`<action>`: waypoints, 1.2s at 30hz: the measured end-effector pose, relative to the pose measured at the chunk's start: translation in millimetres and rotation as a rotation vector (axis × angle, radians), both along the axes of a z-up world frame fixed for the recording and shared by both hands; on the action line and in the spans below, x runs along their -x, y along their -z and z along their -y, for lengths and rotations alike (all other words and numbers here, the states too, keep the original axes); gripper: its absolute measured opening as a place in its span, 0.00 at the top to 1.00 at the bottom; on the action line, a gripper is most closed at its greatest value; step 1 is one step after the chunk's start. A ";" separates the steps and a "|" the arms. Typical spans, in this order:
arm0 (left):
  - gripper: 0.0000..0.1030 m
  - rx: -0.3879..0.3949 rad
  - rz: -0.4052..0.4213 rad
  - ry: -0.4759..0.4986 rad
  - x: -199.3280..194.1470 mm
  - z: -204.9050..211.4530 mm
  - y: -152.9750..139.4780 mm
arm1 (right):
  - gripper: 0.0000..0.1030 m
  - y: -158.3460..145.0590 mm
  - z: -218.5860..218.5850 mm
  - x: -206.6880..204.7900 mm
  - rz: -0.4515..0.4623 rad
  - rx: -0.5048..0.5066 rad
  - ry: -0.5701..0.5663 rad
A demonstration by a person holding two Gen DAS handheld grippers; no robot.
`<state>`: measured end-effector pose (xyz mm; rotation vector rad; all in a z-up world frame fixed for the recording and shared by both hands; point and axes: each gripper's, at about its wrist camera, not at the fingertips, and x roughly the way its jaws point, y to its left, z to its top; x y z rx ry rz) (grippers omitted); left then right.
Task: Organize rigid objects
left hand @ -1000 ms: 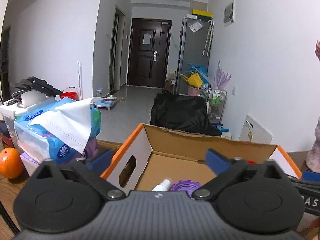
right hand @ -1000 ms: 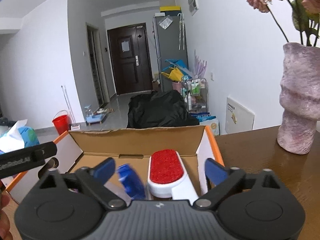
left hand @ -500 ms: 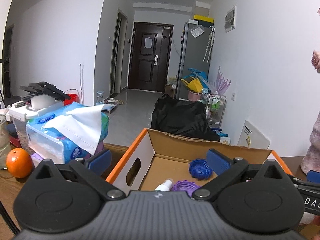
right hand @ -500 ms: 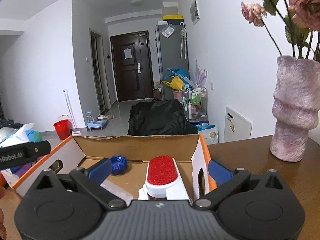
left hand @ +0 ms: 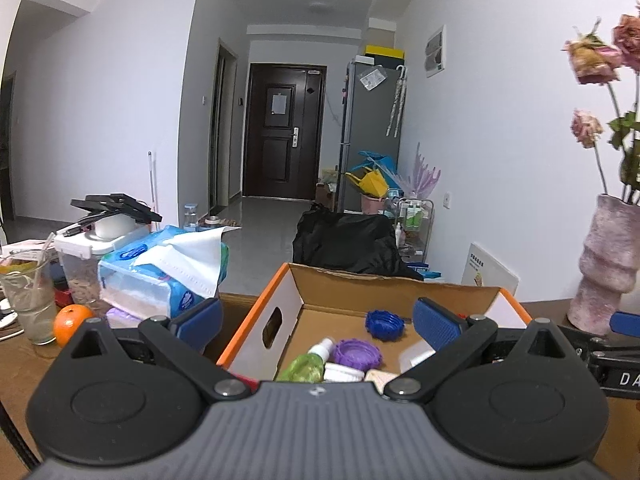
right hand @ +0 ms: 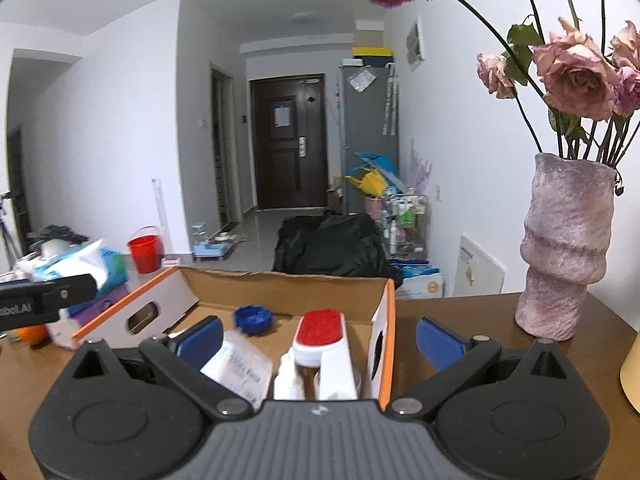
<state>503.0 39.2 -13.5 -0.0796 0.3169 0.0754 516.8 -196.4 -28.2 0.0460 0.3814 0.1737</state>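
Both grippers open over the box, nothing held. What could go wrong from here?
1. The vase with dried flowers stands tall on the table just right of the right gripper; a sideways swing might tip it.
2. The cardboard box is light; a finger catching its wall could drag it.
3. The left gripper straddles that left wall, with a glass and an orange nearby on its left, so clearance looks tight.
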 end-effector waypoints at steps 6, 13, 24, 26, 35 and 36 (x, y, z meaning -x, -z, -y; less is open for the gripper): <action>0.00 -0.015 0.001 0.023 38.8 7.1 -8.1 | 0.00 -9.6 4.0 40.8 0.015 0.018 -0.022; 0.00 -0.046 0.012 0.024 91.3 17.0 -17.4 | 0.00 -21.1 15.1 94.6 0.024 0.025 -0.039; 0.00 -0.073 -0.021 0.025 176.5 27.0 -25.5 | 0.00 -31.3 36.1 182.8 0.047 0.034 -0.003; 0.00 -0.067 -0.023 0.030 194.4 26.5 -26.2 | 0.00 -32.5 39.9 202.0 0.050 0.031 -0.004; 0.00 -0.059 -0.016 0.041 278.2 34.9 -29.4 | 0.00 -36.5 48.3 286.1 0.068 0.021 -0.015; 0.00 -0.056 -0.013 0.042 286.4 35.9 -30.0 | 0.00 -36.9 48.9 295.6 0.073 0.022 -0.017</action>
